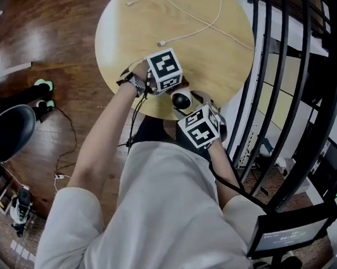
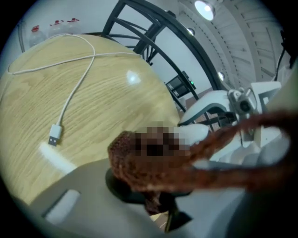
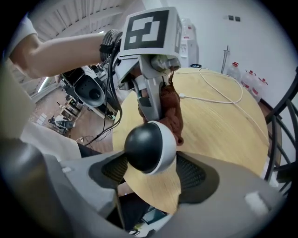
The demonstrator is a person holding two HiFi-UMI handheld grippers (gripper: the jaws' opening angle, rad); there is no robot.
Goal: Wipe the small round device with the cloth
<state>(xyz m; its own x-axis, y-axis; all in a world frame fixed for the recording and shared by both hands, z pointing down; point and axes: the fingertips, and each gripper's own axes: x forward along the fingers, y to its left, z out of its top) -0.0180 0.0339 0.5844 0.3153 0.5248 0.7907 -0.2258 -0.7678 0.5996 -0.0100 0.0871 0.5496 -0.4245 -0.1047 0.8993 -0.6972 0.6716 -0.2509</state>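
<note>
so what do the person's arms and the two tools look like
The left tool and right tool are grey plastic, each with a white cube of black square markers; the right's pads are black and ribbed. A black strap wraps the left wrist, and a black cable hangs below it. Short white sleeves, arms bare.

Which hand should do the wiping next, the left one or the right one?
Left. The left gripper has the cloth pinched in its jaws, right beside the small round device. The right gripper is busy gripping that device, so it should probably just hold it steady.
</note>
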